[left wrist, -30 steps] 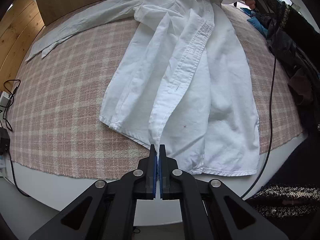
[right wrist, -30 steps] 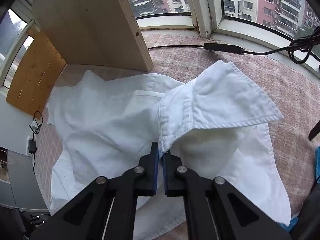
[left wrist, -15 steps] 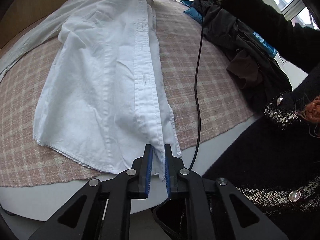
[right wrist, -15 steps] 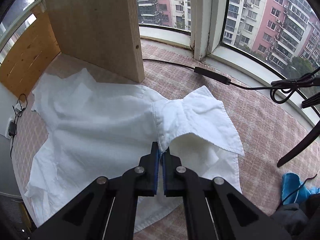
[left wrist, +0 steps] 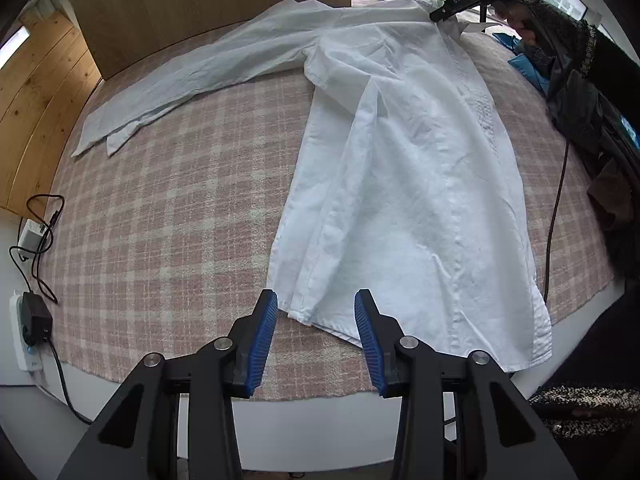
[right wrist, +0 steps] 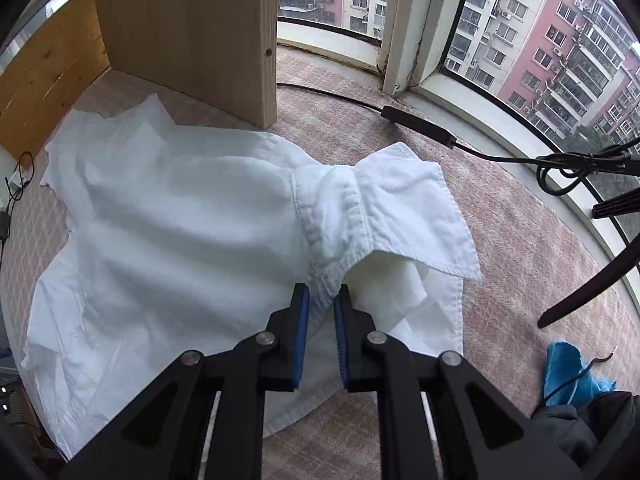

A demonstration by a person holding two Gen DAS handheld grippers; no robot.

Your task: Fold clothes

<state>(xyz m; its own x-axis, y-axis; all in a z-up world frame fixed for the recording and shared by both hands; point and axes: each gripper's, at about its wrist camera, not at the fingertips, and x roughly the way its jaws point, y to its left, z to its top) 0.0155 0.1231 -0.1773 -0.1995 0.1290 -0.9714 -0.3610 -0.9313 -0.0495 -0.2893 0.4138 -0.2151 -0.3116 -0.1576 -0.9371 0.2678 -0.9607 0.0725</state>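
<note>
A white shirt [left wrist: 408, 168] lies spread front-up on the pink plaid tablecloth [left wrist: 168, 208], one sleeve [left wrist: 192, 80] stretched out to the far left. My left gripper [left wrist: 316, 320] is open and holds nothing, hovering just above the near hem corner [left wrist: 304, 314]. In the right wrist view the shirt's collar [right wrist: 384, 208] lies in front of my right gripper [right wrist: 321, 300]. Its jaws stand a little apart, with the collar's edge loose between them. The left wrist view shows the right gripper [left wrist: 440, 14] at the far collar end.
A wooden board [right wrist: 192, 32] stands behind the shirt. Black cables [right wrist: 420, 124] run along the window sill. Dark clothes [left wrist: 592, 120] and a blue cloth [right wrist: 568, 372] lie at the right, beside a person's sleeve [left wrist: 580, 404]. A power strip [left wrist: 28, 328] hangs at the left.
My left gripper has let go of the shirt's front edge and opened wide. The shirt front now lies flat. My right gripper's jaws have parted from the collar.
</note>
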